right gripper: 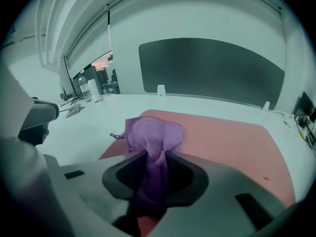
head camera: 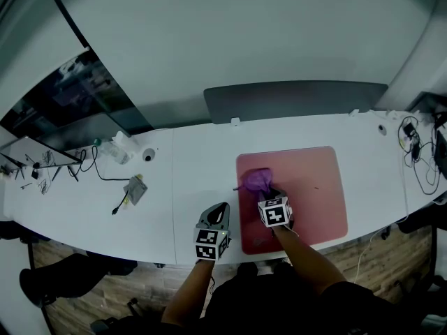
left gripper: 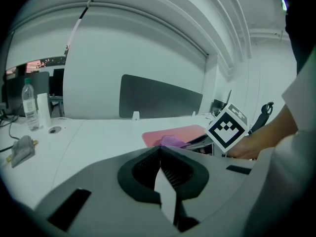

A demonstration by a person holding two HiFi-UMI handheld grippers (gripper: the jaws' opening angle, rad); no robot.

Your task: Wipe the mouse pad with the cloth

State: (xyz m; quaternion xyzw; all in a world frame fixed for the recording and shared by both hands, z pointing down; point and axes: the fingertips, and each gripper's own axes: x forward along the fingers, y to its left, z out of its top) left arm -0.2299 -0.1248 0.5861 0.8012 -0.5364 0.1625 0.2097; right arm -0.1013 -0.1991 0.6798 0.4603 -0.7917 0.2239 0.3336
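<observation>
A pink mouse pad lies on the white desk, right of centre. A purple cloth rests bunched on the pad's left part, near its left edge. My right gripper is shut on the cloth, which hangs pinched between its jaws and spreads onto the mouse pad. My left gripper hovers over the bare desk just left of the pad, jaws closed together with nothing in them. The left gripper view shows the pad and cloth ahead to the right.
At the desk's left lie a cable with a small grey adapter, a clear bottle, a small round white object and several pens. A dark grey partition panel stands behind the desk. Cables are tangled at the far right.
</observation>
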